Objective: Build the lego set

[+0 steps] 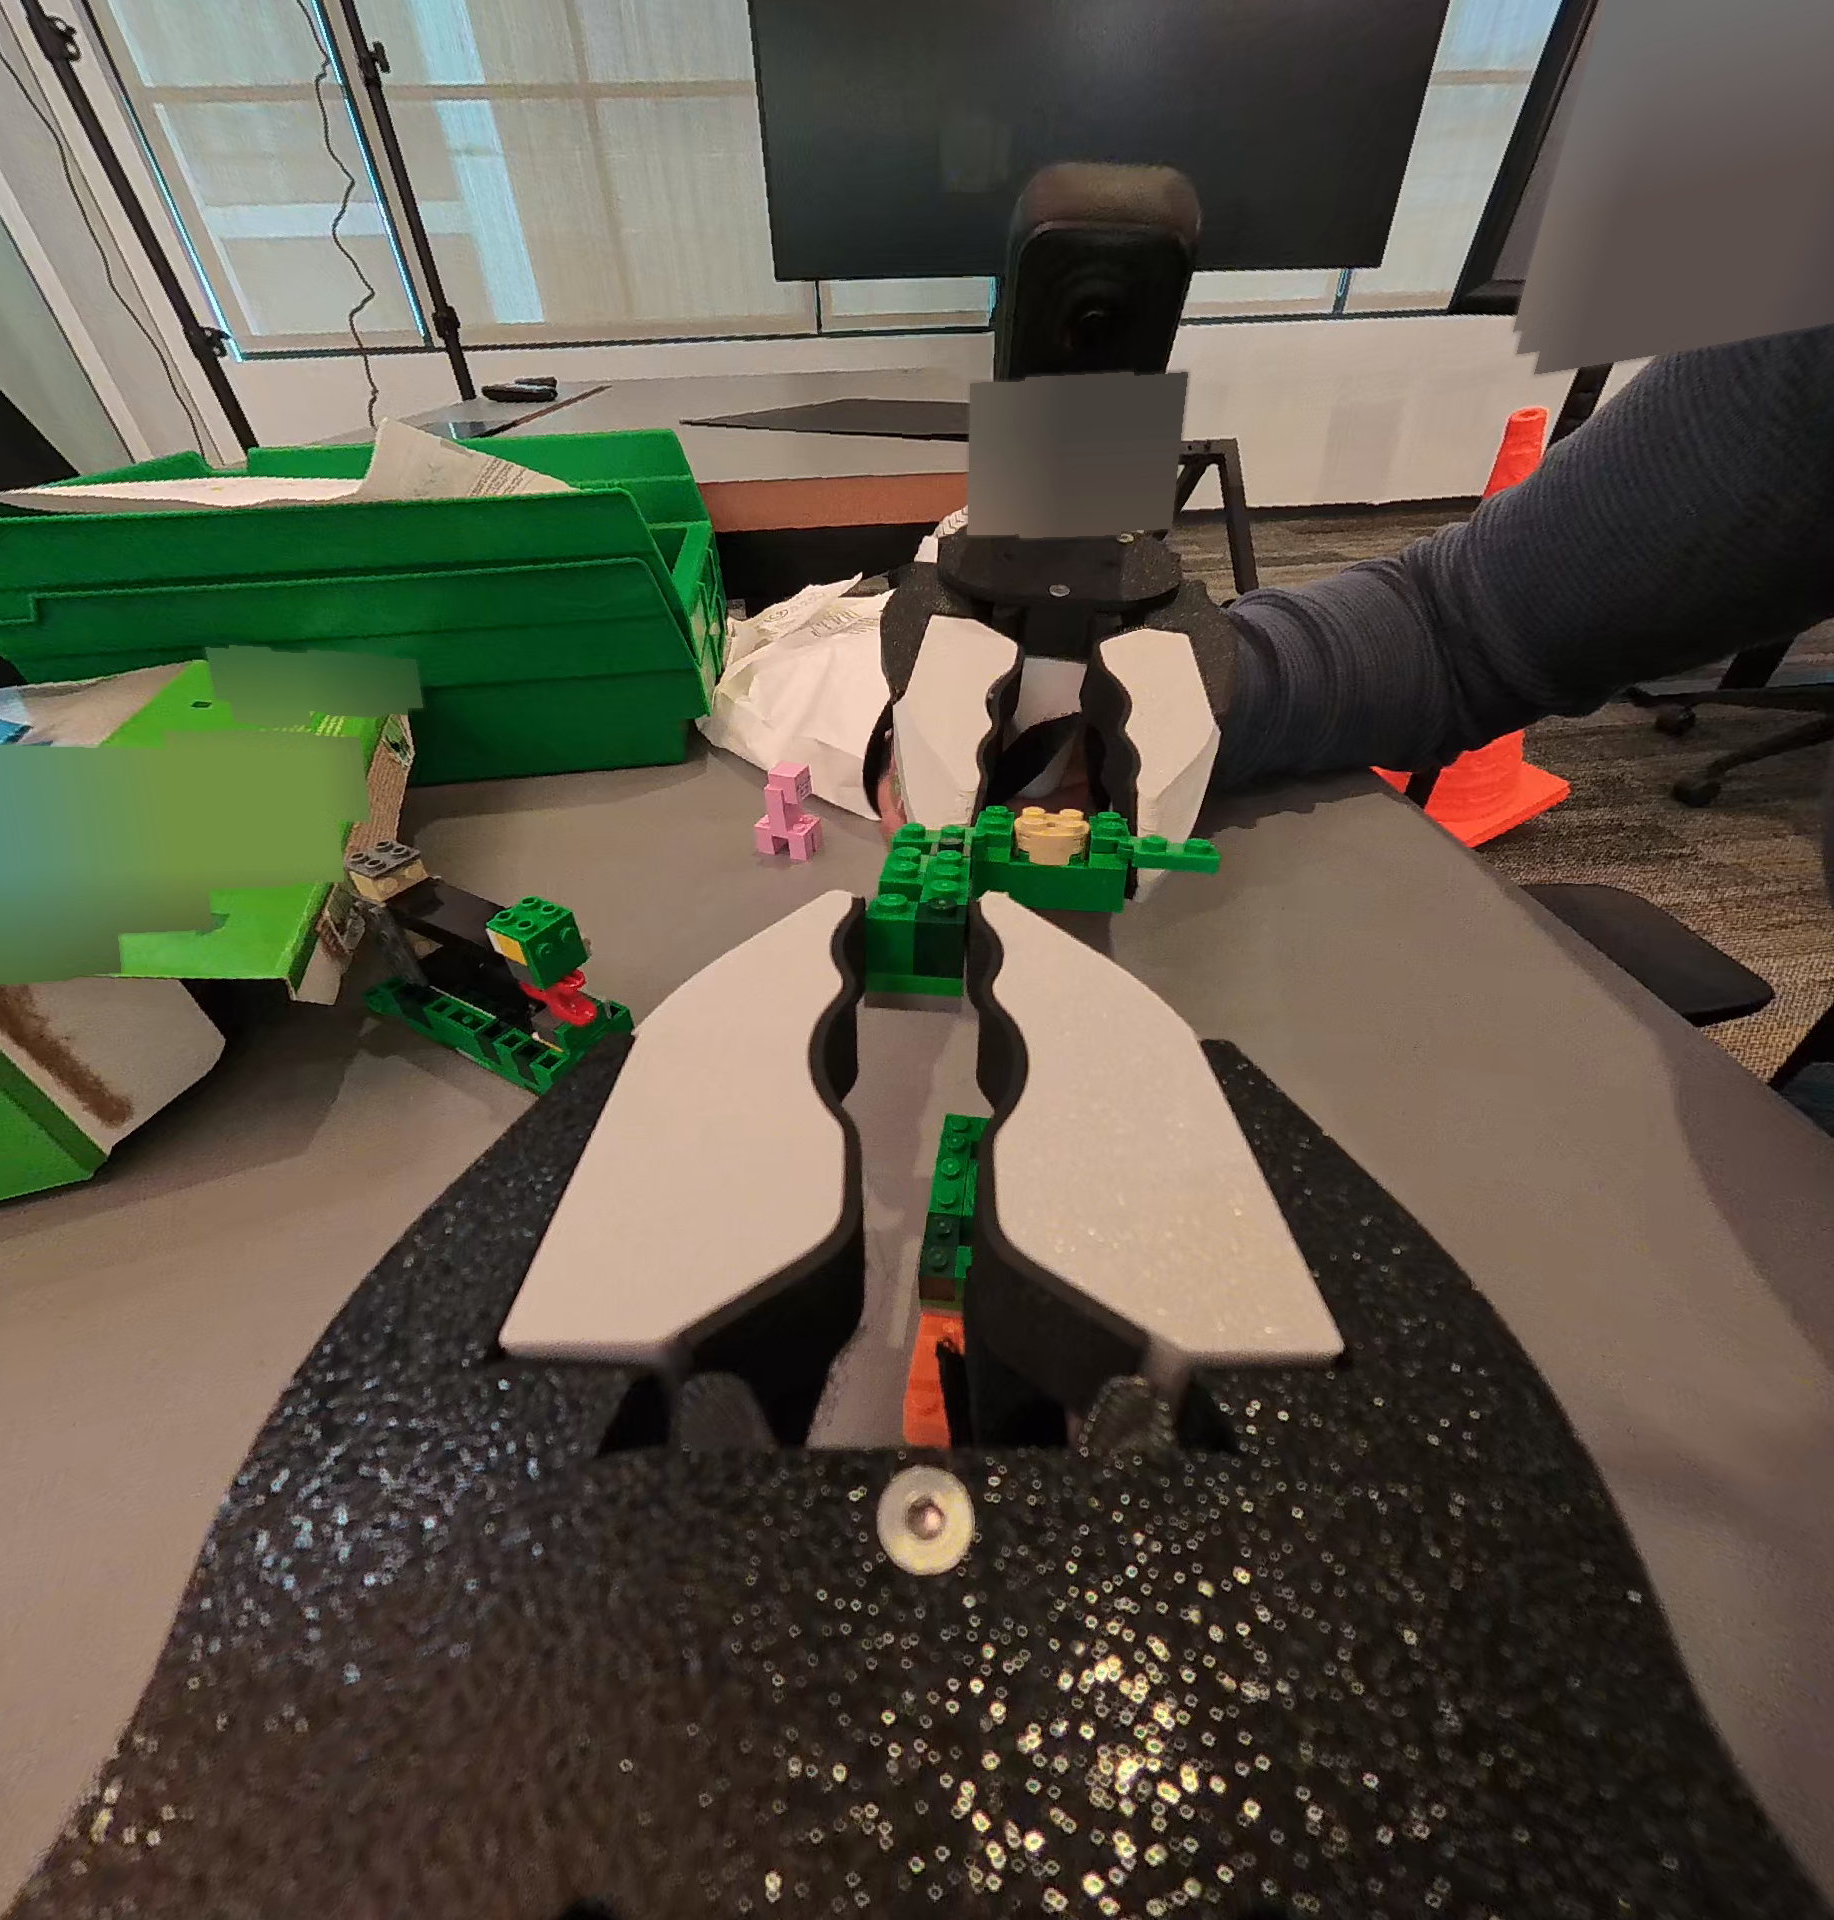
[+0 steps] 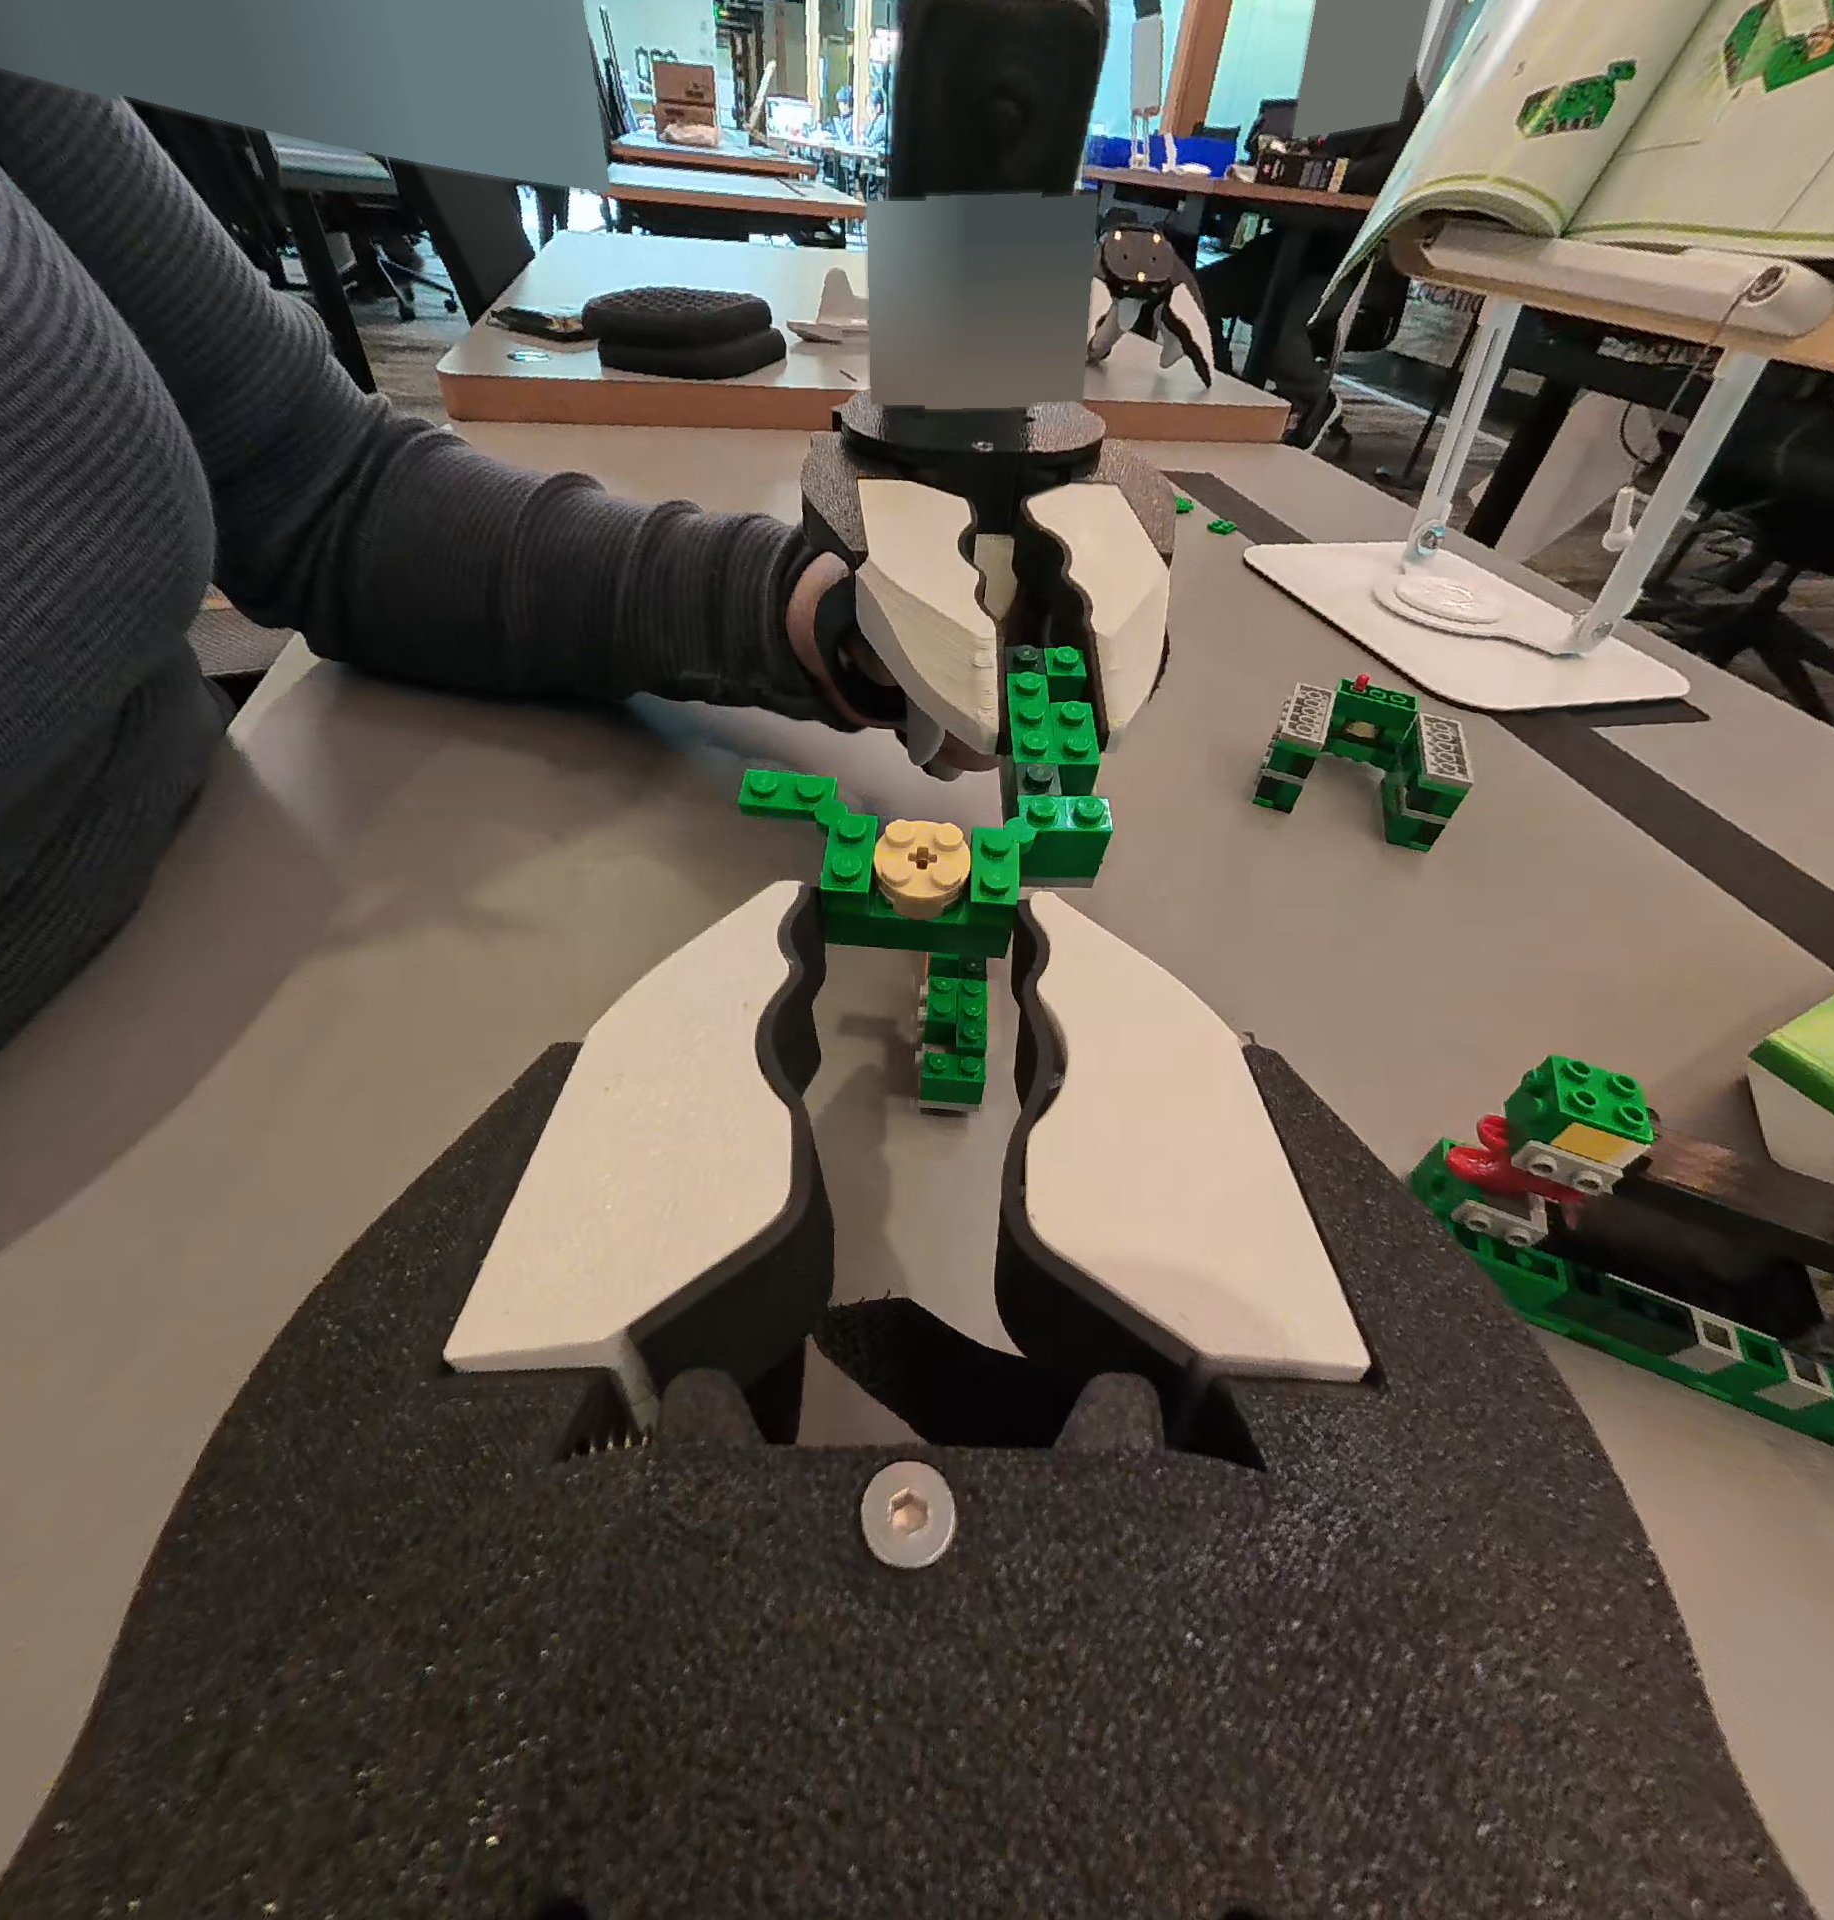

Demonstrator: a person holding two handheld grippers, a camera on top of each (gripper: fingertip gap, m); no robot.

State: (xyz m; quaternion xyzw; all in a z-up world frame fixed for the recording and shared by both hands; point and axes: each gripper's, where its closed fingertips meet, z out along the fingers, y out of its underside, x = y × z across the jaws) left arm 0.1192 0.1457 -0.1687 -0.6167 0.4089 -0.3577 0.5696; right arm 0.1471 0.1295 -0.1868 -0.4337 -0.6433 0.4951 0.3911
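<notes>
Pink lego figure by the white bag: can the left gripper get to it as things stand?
Probably not yet: left gripper is shut on the green lego assembly. The pink figure itself stands unobstructed.

A stack of green plastic bins [image 1: 373,582] sits at the far left of the grey tabletop [image 1: 1412,1039], with loose paper sheets [image 1: 269,478] on top. An orange traffic cone [image 1: 1495,727] stands on the carpet beyond the tabletop's right edge. A dark monitor [image 1: 1100,125] hangs behind.

Both hand-held grippers, right [image 2: 915,925] and left [image 2: 1048,717], clamp the green lego assembly [image 2: 954,883].
</notes>
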